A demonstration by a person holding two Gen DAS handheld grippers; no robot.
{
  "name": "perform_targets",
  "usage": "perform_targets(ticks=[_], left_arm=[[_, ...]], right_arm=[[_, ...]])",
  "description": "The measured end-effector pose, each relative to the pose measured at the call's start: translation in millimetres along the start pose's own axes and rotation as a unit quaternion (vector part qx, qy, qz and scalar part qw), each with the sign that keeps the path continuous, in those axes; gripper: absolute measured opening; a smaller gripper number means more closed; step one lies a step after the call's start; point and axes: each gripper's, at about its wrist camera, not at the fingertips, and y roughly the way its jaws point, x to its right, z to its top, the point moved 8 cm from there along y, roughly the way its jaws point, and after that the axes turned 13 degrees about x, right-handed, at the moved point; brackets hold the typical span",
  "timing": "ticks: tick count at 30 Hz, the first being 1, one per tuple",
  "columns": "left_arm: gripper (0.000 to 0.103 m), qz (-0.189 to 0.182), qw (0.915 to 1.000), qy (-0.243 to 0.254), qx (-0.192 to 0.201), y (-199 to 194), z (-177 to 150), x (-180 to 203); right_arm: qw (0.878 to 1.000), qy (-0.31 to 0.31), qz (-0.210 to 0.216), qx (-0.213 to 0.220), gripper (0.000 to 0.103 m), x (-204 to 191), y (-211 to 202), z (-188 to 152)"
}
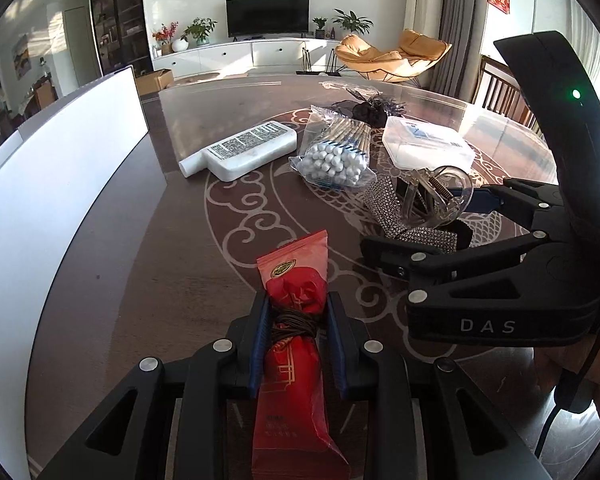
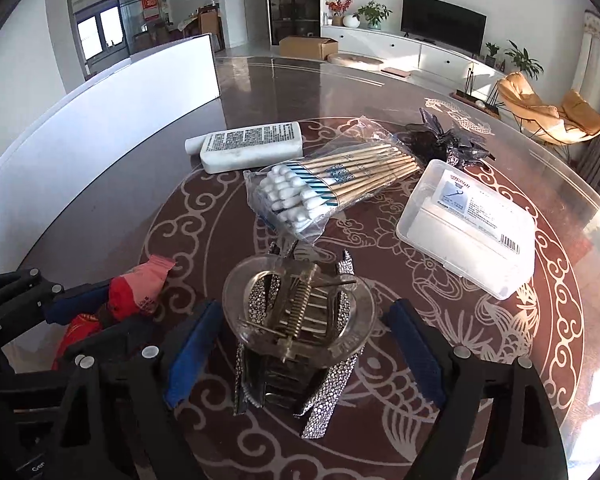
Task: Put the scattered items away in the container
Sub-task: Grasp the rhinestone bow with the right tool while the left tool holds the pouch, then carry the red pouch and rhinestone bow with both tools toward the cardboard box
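A: The left claw [image 1: 296,336] pinches a red packet [image 1: 296,364] at its waist, where brown cord [image 1: 294,326] is wound round it; the blue pads press on both sides and the packet's top juts forward above the table [image 1: 140,280].

B: And to its left?

A: The white container [image 1: 60,184], its wall curving along the table's left edge. The packet is just beside that wall, outside it.

B: Moving right across the table?

A: A white bottle [image 2: 252,146] lying flat, label up. Beside it a clear bag of swabs [image 2: 328,184], cotton tips toward the camera. Behind the bag, a dark hair bow [image 2: 448,140]. Farther right, a clear lidded box [image 2: 470,226] with a printed label.

B: What about the right claw?

A: The right claw [image 2: 304,354] stands spread, a blue pad on either side of a clear hair clip [image 2: 298,316] that sits atop a rhinestone bow [image 2: 340,392]. Gaps show between pads and clip; neither pad touches it. From the left camera the same claw reaches in from the right, its fingers flanking clip and bow.

B: Anything of the person?

A: Part of a hand [image 1: 592,376] behind the right claw's body, at the frame's right edge.
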Motion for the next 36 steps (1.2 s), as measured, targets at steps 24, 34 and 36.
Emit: perform_targets(ticks=[24,34,36], left_arm=[[0.103,-0.007,0.9988,0.021,-0.043,12,-6,9],[0.029,-0.017,0.9983,0.044,-0.035,0,0,16],[0.022,-0.022,0.9970,0.061,-0.043,-4,-1,23]], right_arm=[[0.999,0.022,-0.029,-0.003,0.085,44,-75,-58],[0.999,0.029,-0.019,0.012,0.053,40,-82,-55],[0.999,0.030,-0.019,0.014,0.052,37,-89,-60]])
